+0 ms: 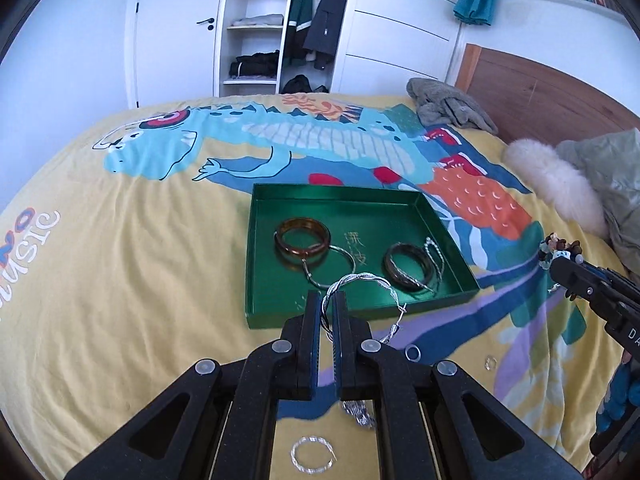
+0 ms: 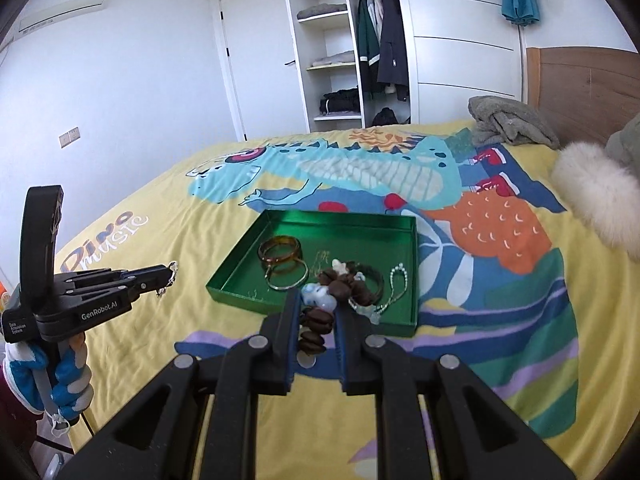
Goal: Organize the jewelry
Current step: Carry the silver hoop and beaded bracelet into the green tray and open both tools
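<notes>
On a dinosaur bedspread (image 1: 120, 280), the left gripper (image 1: 329, 304) clamps a twisted silver bangle (image 1: 360, 280) near the green tray (image 1: 360, 204); the right gripper (image 2: 316, 312) pinches a brown bead bracelet (image 2: 340, 284) above the tray's front edge, amber bangles (image 1: 302, 240) lying inside.

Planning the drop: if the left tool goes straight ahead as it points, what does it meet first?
Probably the green tray's near wall, just beyond the left tool, which grips a silver bangle. If it passes above the wall, the tray floor; height is unclear.
</notes>
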`<state>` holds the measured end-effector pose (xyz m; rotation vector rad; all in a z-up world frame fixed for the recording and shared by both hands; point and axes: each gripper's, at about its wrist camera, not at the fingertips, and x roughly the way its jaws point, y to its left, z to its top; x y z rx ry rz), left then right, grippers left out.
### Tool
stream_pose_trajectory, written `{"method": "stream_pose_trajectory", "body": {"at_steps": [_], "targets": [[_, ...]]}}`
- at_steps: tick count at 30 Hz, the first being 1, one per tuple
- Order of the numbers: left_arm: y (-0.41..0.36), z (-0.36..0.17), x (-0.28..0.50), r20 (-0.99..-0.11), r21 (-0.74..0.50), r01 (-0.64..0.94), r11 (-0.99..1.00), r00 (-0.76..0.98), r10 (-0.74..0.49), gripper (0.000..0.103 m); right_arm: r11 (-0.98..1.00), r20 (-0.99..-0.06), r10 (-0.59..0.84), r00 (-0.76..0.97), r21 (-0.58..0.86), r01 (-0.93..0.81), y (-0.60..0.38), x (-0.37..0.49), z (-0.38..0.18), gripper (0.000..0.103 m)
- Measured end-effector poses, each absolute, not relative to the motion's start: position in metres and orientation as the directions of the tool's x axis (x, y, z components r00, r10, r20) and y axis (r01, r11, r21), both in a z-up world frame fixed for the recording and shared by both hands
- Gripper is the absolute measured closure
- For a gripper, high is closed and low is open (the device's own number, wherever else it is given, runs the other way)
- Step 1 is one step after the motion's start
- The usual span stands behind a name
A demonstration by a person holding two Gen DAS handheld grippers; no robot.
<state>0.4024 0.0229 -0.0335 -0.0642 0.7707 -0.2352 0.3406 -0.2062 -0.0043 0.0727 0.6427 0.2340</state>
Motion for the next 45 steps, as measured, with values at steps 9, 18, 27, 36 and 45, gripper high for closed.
{"method": "stream_pose_trajectory", "body": {"at_steps": [9,18,27,36,45], "targets": [[0.016,-0.069,0.522,-0.745,-0.119,0.118,0.986,0.646,-0.167,0.098,0.968,-0.624,0.25,0.741,0.139,-0.209,-0.201,0.446,-0.046,0.089],[-0.001,-0.131,0.579,-0.82,-0.082,0.091,0.992,0.56,-0.119,0.098,0.966,-0.705,0.259,0.66,0.178,-0.189,-0.206,0.505,-0.121,0.089],[-0.006,-0.144,0.591,-0.84,-0.077,0.084,0.994,0.531,-0.11,0.098,0.968,-0.738,0.252,0.626,0.193,-0.162,-0.215,0.511,-0.149,0.087],[-0.002,-0.134,0.587,-0.848,-0.123,0.088,0.989,0.508,-0.15,0.084,0.969,-0.756,0.246,0.606,0.191,-0.155,-0.217,0.505,-0.145,0.064],[0.012,-0.074,0.529,-0.796,-0.098,0.113,0.989,0.587,-0.146,0.067,0.978,-0.723,0.21,0.659,0.161,-0.135,-0.224,0.464,-0.093,0.063]]}}
